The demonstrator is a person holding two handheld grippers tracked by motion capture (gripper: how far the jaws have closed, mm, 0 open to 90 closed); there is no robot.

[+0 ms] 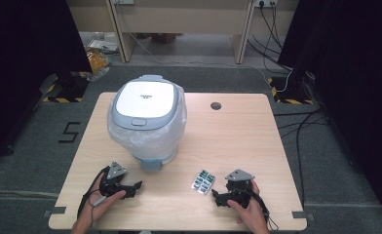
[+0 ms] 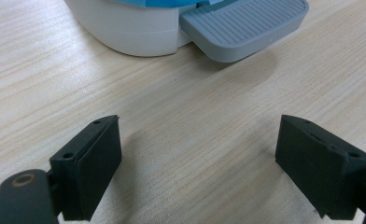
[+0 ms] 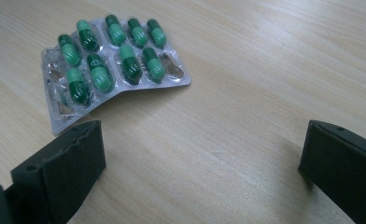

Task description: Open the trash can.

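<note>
The right tongs (image 3: pixel 204 172) are spread wide over bare desk (image 3: pixel 246 70), pinching nothing; the green-capsule blister pack (image 3: pixel 111 60) lies flat just beyond the left jaw. The left tongs (image 2: pixel 197 168) gape equally, empty, facing the pedal (image 2: pixel 244 25) of the bag-lined bin (image 1: pixel 145 114). The lid's lettering is too small to read.

Matt pale wood-grain table (image 1: pixel 238 141), shiny foil blister pack (image 3: pixel 111 70), ribbed grey plastic pedal (image 2: pixel 244 25)
</note>
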